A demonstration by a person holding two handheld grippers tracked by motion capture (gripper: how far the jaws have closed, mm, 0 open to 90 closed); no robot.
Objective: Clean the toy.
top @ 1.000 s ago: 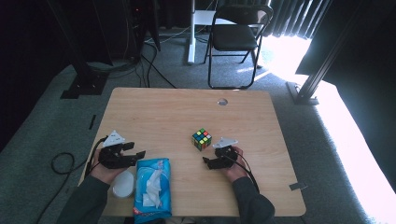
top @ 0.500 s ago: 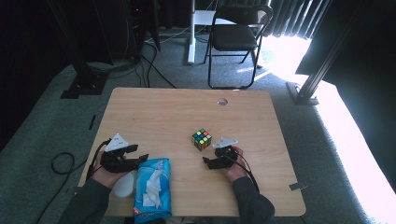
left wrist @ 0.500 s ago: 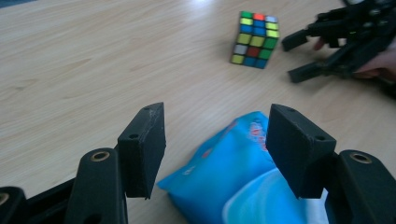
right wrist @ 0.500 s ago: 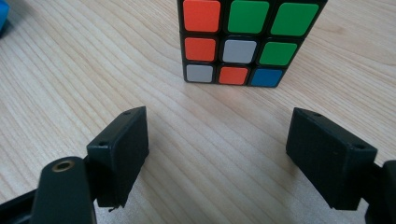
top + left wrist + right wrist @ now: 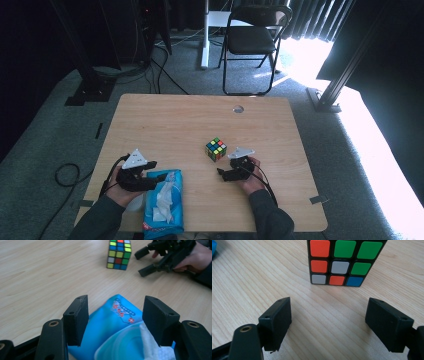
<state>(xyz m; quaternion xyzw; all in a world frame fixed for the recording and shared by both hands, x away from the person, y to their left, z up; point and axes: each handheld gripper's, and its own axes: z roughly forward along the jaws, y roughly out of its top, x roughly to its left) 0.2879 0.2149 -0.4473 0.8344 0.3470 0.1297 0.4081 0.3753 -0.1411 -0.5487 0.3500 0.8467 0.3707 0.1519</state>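
Observation:
A scrambled colour cube point(image 5: 216, 149) stands on the wooden table point(image 5: 185, 125), right of centre. My right gripper point(image 5: 223, 174) rests just in front of it, open, and the cube point(image 5: 340, 262) sits a little beyond the two jaws point(image 5: 328, 322), untouched. A blue pack of wet wipes point(image 5: 164, 202) lies at the near left, with a white wipe sticking out of its opening. My left gripper point(image 5: 156, 176) hovers at the pack's far corner, jaws apart. That corner of the pack point(image 5: 117, 315) shows between the jaws, and the pads do not press on it.
A white rounded thing point(image 5: 134, 202) lies by the left forearm, next to the pack. A round cable hole point(image 5: 238, 109) sits near the table's far edge. A folding chair point(image 5: 252, 40) stands beyond the table, and cables lie on the floor point(image 5: 65, 172) at the left.
My left gripper has slid right and slightly nearer, onto the corner of the wipes pack. The right gripper and the cube have stayed put.

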